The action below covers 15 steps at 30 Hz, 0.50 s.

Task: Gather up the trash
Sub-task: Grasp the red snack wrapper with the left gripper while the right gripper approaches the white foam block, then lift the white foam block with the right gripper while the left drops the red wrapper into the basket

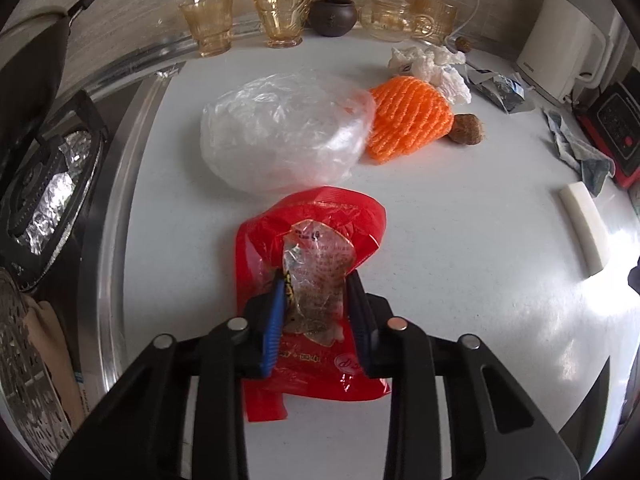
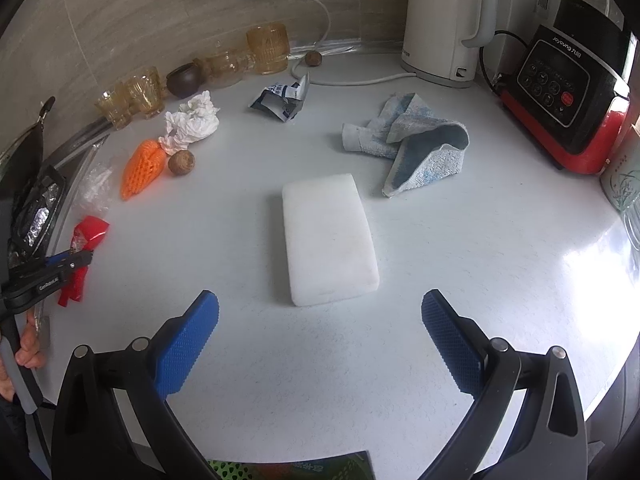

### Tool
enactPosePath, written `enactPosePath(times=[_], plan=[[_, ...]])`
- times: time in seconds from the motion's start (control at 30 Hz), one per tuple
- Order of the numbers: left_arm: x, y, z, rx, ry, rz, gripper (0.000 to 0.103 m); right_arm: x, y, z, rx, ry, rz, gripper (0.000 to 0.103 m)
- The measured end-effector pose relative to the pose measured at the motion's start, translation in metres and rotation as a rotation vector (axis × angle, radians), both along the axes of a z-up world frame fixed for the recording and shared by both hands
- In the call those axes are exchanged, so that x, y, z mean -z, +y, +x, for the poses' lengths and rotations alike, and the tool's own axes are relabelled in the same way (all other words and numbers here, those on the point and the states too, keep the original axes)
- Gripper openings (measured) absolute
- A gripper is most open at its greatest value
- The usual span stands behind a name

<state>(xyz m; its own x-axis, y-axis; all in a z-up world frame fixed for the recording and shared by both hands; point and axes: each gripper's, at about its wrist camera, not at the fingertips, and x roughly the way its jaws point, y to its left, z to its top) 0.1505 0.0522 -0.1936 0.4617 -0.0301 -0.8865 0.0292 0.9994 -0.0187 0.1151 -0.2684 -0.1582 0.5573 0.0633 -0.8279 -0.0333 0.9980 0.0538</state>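
My left gripper [image 1: 314, 284] pinches a clear wrapper [image 1: 316, 276] that lies on a red bag [image 1: 312, 248] on the counter [image 1: 460, 240]. The bag's long axis runs away from me, toward the clear bag [image 1: 280, 128]. It is glossy, crumpled, printed. My right gripper [image 2: 320, 344] stands spread above the counter, before a white block [image 2: 328, 240].
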Motion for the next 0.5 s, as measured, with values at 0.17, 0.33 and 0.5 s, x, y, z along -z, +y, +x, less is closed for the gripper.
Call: enactPosePath(times=[0.17, 0.33, 0.5], plan=[[-0.003, -0.014, -0.006, 0.035, 0.004, -0.008, 0.024, 0.007, -0.008, 0.012, 0.007, 0.013, -0.008, 0.101], [-0.013, -0.036, -0.018, 0.078, 0.001, -0.038, 0.024, 0.020, -0.013, 0.034, -0.005, 0.032, -0.036, 0.101], [-0.025, -0.053, -0.030, 0.129, -0.006, -0.078, 0.024, 0.034, -0.013, 0.052, -0.008, 0.052, -0.050, 0.101]])
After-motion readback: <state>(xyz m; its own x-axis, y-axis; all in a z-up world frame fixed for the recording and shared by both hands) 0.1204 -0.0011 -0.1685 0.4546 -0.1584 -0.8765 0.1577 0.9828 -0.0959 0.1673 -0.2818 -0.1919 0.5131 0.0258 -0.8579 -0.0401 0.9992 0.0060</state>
